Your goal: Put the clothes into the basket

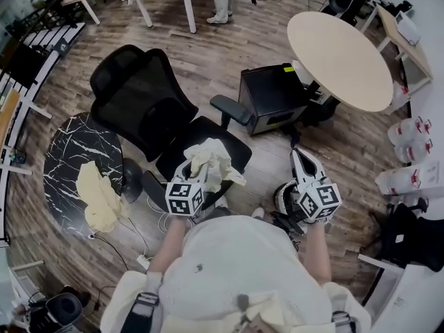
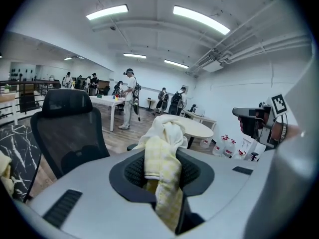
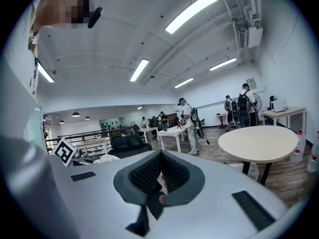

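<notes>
My left gripper [image 1: 200,171] is shut on a crumpled cream and pale-yellow checked cloth [image 1: 211,161], held up over the seat of a black office chair [image 1: 142,99]. In the left gripper view the cloth [image 2: 164,133] bunches out from between the pads and hangs down in front. A second pale-yellow cloth [image 1: 100,196] lies on a round black marble table [image 1: 69,144] at the left. My right gripper [image 1: 300,157] is raised at the right; its pads [image 3: 149,171] meet with nothing between them. I see no basket that I can name.
A round beige table [image 1: 340,54] and a black cabinet [image 1: 274,96] stand ahead on the right. Large water jugs [image 1: 409,134] line the right wall. White desks and several people are at the far end [image 2: 129,96]. Cables run over the wooden floor near my feet.
</notes>
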The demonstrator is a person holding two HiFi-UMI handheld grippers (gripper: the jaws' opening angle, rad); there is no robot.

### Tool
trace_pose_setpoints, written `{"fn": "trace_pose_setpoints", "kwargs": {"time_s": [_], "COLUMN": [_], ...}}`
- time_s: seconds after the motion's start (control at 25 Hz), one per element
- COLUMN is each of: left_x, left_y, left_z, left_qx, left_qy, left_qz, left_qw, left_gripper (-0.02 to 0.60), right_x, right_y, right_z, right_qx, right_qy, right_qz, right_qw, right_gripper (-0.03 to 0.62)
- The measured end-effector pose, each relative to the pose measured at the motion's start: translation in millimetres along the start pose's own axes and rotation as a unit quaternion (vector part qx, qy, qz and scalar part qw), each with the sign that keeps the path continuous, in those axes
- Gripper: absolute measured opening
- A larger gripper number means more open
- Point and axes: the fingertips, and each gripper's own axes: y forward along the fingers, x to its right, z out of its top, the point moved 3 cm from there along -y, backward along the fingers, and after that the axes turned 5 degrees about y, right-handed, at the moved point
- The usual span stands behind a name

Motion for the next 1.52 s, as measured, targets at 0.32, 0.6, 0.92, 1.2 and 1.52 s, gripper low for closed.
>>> {"fn": "trace_pose_setpoints", "kwargs": {"time_s": [0.32,0.6,0.92,1.2,1.52], "left_x": [7.6,24.4,36.0,39.8,56.9], "left_y": [-14.3,-28.2,-29.6,-18.6,-1.3], "left_z": [69.0,130.4,158.5,163.7,173.0], "left_qx": [0.086,0.157,0.176,0.173,0.18], "left_qy": [0.036,0.058,0.073,0.079,0.085], "left_qz": [-0.043,-0.082,-0.112,-0.132,-0.175], "left_qw": [0.9947,0.9825,0.9752,0.9729,0.9644], "left_gripper": [0.115,0.115,0.115,0.115,0.114], "right_x": [-22.3,-49.3,-59.5,-55.5,-36.0], "right_y": [-8.6,-21.6,-24.3,-17.6,-35.2], "right_z": [53.9,96.5,115.5,100.2,84.9], "right_qx": [0.066,0.104,0.125,0.122,0.126], "right_qy": [-0.007,-0.023,-0.038,-0.013,0.005], "right_qz": [0.009,0.022,0.003,-0.017,-0.067], "right_qw": [0.998,0.994,0.991,0.992,0.99], "right_gripper": [0.008,0.008,0.008,0.008,0.008]}}
